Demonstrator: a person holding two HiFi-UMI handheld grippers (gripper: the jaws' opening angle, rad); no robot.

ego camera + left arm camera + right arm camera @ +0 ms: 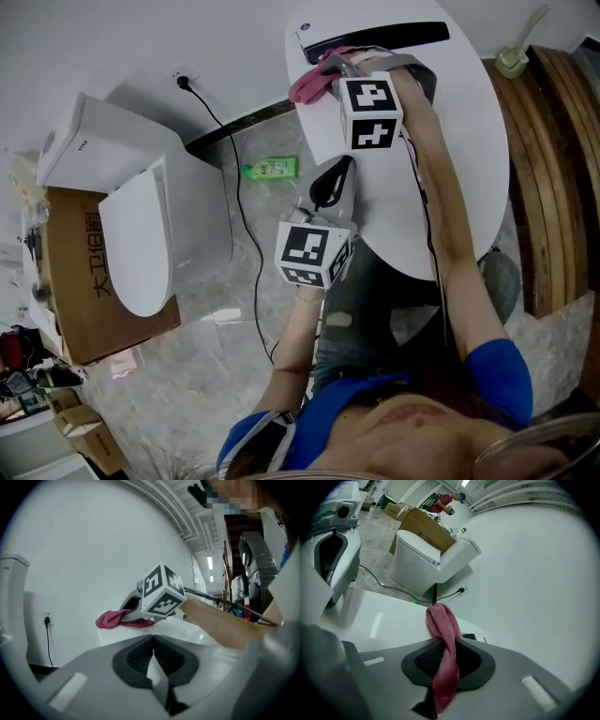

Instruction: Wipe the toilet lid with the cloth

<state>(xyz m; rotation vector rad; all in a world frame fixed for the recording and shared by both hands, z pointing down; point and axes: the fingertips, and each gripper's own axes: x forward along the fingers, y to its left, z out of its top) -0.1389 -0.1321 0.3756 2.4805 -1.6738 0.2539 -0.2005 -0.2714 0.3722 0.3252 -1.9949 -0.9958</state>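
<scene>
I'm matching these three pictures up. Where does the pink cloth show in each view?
Head view: pink cloth top centre, in the right tongs.
Left gripper view: pink cloth left of centre, held by the right tongs.
Right gripper view: pink cloth centre, clamped.
Shared landmark: wall socket.

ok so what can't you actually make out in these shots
- Green bottle label: too small to read, head view.
- Cardboard box print: partly hidden by the second toilet, head view.
- Toilet lid near edge: covered by the person's arm, head view.
- Cloth lower end: disappears between the shut jaws of the right gripper, right gripper view.
</scene>
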